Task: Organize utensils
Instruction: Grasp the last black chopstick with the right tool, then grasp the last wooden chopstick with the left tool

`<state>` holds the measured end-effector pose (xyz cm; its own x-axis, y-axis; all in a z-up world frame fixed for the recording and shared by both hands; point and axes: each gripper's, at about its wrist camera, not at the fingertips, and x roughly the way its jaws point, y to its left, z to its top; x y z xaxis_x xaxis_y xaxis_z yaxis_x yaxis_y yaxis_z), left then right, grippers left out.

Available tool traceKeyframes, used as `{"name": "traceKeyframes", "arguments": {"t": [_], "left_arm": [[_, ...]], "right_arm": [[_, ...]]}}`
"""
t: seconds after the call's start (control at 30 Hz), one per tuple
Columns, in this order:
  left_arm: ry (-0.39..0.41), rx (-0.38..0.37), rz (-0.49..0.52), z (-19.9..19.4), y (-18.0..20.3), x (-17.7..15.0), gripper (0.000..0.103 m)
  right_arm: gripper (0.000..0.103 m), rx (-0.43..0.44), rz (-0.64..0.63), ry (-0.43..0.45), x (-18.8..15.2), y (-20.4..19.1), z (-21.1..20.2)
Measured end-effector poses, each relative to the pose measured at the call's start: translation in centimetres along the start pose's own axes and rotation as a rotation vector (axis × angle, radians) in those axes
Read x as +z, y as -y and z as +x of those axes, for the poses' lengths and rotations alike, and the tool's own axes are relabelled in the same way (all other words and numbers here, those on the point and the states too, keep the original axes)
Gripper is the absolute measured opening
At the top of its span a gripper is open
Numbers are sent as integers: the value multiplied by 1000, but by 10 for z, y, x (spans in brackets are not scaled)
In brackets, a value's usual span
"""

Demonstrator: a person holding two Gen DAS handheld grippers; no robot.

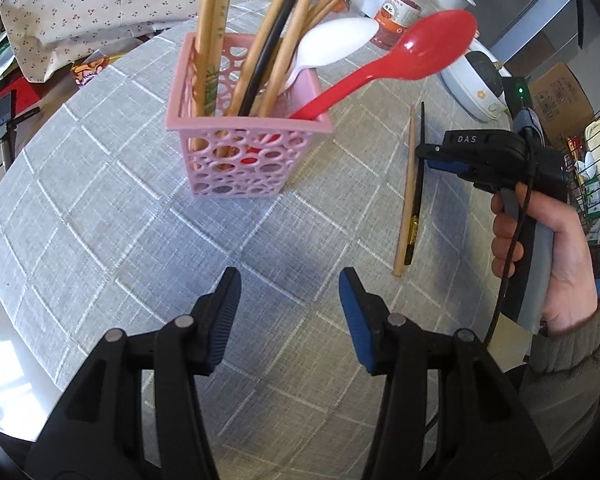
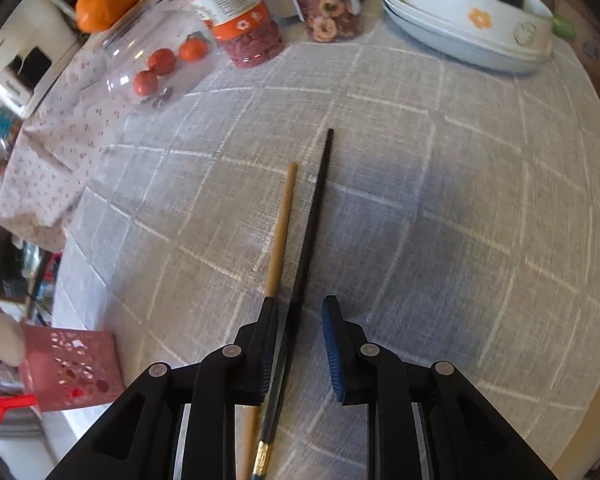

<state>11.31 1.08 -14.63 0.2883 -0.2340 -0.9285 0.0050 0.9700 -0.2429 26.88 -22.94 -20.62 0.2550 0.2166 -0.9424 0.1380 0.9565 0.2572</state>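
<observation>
Black and wooden, two chopsticks are lying side by side on the grey checked tablecloth, to the right of the pink perforated basket: the black chopstick and the wooden chopstick. In the right wrist view the right gripper is pointing steeply down over them, its jaws standing narrow; the black chopstick is running between the two pads while the wooden one is passing under the left pad. The blue right pad is standing clear of the black stick, so nothing is clamped.

Inside the basket, a red spoon, a white spoon and several more chopsticks are leaning upright. The left gripper is hanging in front of the basket over bare cloth, jaws about half apart and empty.

Beyond the basket, jars of dried fruit and a stack of white dishes are sitting at the far edge of the cloth. A hand is holding the right gripper's handle.
</observation>
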Motion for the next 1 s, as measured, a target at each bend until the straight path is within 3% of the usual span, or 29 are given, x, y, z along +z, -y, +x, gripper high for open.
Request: {"name": "traceKeyframes", "arguments": {"t": [0.1,0.23,0.6,0.9,1.0], "left_arm": [[-2,5,4,2,2,-1,52],[-1,9,28,3,9,-2,51],[4,8,134,9,58,-16,48],[-28,6,235,48,108,-6,48],[-3,32,266,57,123,-3,48]], "right_arm": [[11,-33,-60,5,-2,-7,2],[6,12,-44,-17,-8,-3,-3],[6,78,-46,66,-24,16,-53],[6,102,-75,189,-46,32,-111],[6,96,-67,228,-48,43,-129]]}}
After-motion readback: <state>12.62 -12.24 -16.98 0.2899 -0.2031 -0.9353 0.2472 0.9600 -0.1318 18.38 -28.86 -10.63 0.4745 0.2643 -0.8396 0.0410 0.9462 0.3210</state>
